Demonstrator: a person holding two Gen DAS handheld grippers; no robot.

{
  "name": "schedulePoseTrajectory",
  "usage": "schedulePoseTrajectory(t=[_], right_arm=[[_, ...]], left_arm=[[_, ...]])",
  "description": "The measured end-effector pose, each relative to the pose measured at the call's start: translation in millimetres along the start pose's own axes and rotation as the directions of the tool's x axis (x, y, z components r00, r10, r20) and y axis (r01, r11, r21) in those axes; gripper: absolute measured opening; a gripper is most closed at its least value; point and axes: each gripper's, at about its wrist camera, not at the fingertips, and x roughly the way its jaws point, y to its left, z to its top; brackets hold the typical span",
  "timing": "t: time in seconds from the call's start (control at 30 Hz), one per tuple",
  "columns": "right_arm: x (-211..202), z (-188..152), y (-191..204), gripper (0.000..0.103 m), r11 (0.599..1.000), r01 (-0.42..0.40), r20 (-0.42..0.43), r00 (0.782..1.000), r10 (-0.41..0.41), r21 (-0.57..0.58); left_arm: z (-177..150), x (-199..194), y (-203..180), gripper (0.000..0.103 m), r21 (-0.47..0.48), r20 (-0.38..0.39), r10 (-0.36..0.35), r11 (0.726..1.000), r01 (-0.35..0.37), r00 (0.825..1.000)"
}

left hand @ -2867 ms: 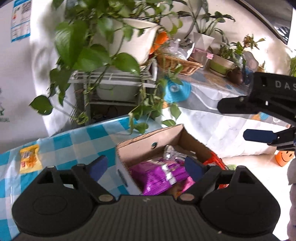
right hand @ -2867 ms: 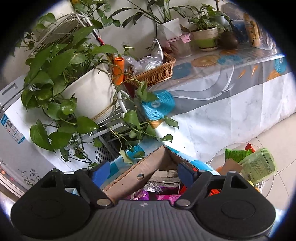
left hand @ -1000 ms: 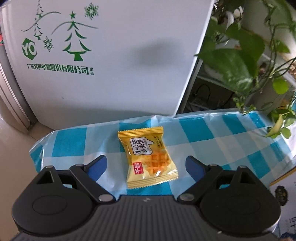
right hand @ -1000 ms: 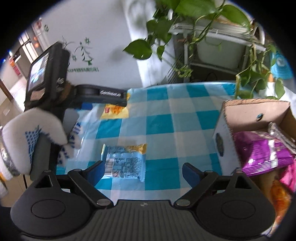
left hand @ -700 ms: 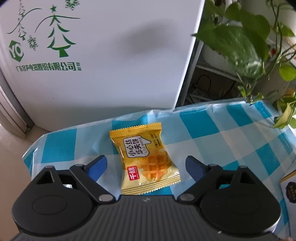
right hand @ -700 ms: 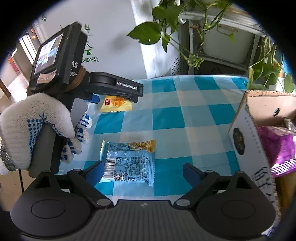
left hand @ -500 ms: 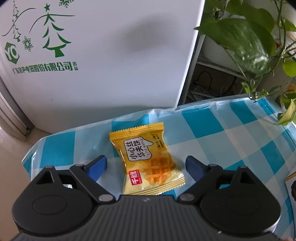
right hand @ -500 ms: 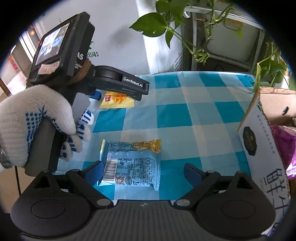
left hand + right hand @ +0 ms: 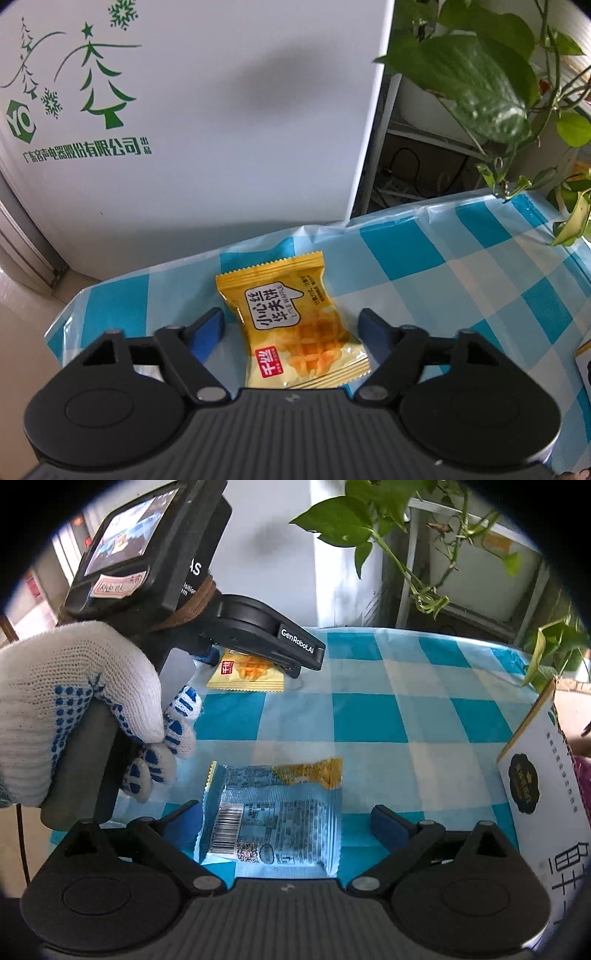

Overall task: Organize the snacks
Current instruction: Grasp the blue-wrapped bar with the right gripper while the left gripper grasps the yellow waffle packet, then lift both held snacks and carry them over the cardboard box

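Worktop [image 9: 480,266] is covered in blue-checked plastic; white cabinet [image 9: 221,110] stands behind. Left hand-held gripper [image 9: 291,328] jaws, just closing, are set apart around yellow waffle packet [image 9: 295,325]. Right hand-held gripper [image 9: 288,823] is held wide around blue packet [image 9: 273,823].

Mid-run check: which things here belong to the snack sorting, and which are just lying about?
Job:
- yellow waffle packet
- blue snack packet
- cardboard box
- left gripper
- right gripper

Lying about:
- potted plant
- white appliance
- checked tablecloth
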Motion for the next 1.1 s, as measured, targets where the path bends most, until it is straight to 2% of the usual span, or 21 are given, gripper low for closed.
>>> schedulePoseTrajectory(t=[0.07, 0.1, 0.27, 0.3, 0.6, 0.87, 0.97, 1.1], right_arm=[[-1.7, -0.5, 2.2, 0.081, 1.000, 0.003, 0.013, 1.000, -0.003, -0.016], [-3.0, -0.4, 3.6, 0.078, 1.000, 0.010, 0.015, 1.000, -0.010, -0.030], [-7.8, 0.3, -0.9, 0.053, 1.000, -0.023, 0.014, 1.000, 0.023, -0.017], [-7.7, 1.1, -1.6, 0.051, 1.000, -0.025, 0.012, 1.000, 0.025, -0.013], [-14.9, -1.5, -8.8, 0.047, 0.999, -0.048, 0.004, 0.999, 0.048, -0.007], [-27.2, -5.5, -18.4, 0.035, 0.997, -0.076, 0.006, 0.997, 0.076, 0.021], [-32.9, -9.6, -21.8, 0.034, 0.993, -0.115, -0.011, 0.993, 0.115, 0.029], [-41.7, -17.6, -31.2, 0.035, 0.991, -0.122, -0.051, 0.991, 0.125, 0.059]], left_arm=[[-0.4, -2.3, 1.8, 0.061, 0.005, 0.008, -0.001, 1.000, 0.001, 1.000], [-0.7, -3.6, 3.2, 0.059, 0.002, 0.009, 0.003, 1.000, -0.003, 1.000], [-4.5, -11.3, 9.3, 0.054, -0.015, 0.002, 0.012, 1.000, -0.012, 1.000], [-5.5, -12.8, 10.8, 0.054, -0.018, 0.000, 0.013, 1.000, -0.013, 1.000], [-12.9, -34.4, 14.7, 0.053, -0.034, 0.011, 0.009, 0.999, -0.009, 1.000], [-21.6, -61.8, 12.6, 0.053, -0.027, 0.026, -0.007, 1.000, 0.008, 1.000], [-27.1, -75.9, 12.5, 0.053, -0.013, 0.035, -0.012, 1.000, 0.012, 0.999], [-34.1, -90.8, 16.1, 0.053, -0.015, 0.041, -0.023, 1.000, 0.023, 0.999]])
